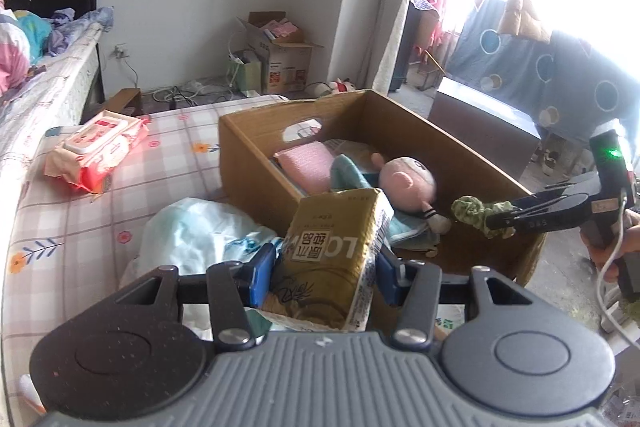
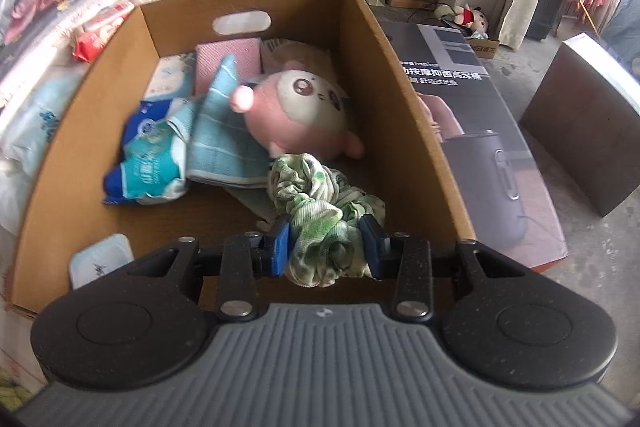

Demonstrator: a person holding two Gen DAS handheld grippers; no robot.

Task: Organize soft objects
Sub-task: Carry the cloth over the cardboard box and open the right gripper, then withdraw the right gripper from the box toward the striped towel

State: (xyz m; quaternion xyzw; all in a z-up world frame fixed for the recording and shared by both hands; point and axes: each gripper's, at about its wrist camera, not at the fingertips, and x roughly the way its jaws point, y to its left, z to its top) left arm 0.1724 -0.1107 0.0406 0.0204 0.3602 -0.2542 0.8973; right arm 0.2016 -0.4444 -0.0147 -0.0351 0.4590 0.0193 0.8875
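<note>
Scrunchie [image 2: 326, 227] sits clamped in my right gripper [image 2: 329, 245], over the box [image 2: 420, 107], doll [image 2: 300, 107] at twelve o'clock. My left gripper [image 1: 326, 267] grips a tissue pack [image 1: 332, 251].

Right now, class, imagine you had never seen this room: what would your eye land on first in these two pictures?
Probably the pink plush toy lying in the open cardboard box on a teal cloth. Next, the green scrunchie between the right gripper fingers above the box, and the gold tissue pack clamped in the left gripper at the box's near edge.
</note>
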